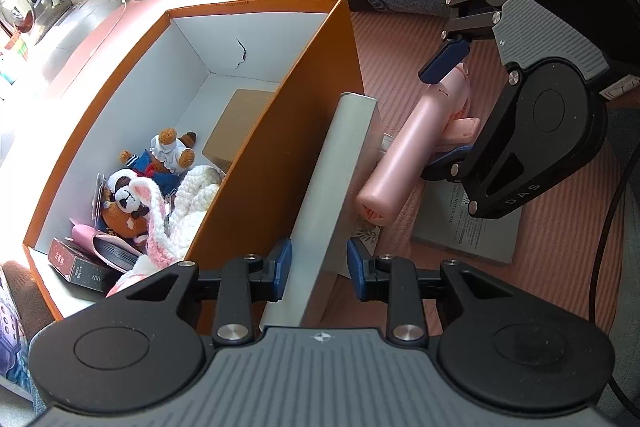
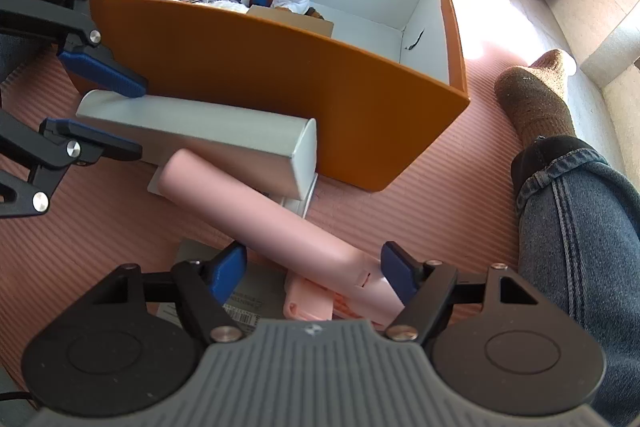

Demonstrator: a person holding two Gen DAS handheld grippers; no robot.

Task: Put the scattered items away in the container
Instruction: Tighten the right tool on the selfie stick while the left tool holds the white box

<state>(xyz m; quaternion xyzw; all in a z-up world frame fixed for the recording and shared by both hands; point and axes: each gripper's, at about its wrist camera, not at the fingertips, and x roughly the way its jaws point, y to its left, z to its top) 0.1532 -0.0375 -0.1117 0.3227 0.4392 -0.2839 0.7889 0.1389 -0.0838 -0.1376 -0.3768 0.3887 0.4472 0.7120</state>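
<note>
Your right hand-held gripper point(image 2: 312, 273): jaws apart, straddling the pink tube point(image 2: 256, 211) on the mat. Your left hand-held gripper point(image 1: 319, 263): clamped on the silver box point(image 1: 340, 179) beside the orange container point(image 1: 280, 131). Farther: plush toys point(image 1: 132, 199) inside.

Left wrist view: sits just behind the left claw point(image 1: 318, 267), angled steeply down, close over the orange box point(image 1: 276, 115) and pink mat point(image 1: 560, 227). Right wrist view: behind the right claw point(image 2: 312, 275), same steep tilt, facing the box's long outer wall from the mat side. Both share the box, the silver carton point(image 2: 224, 135), the pink tube point(image 2: 256, 211).
</note>
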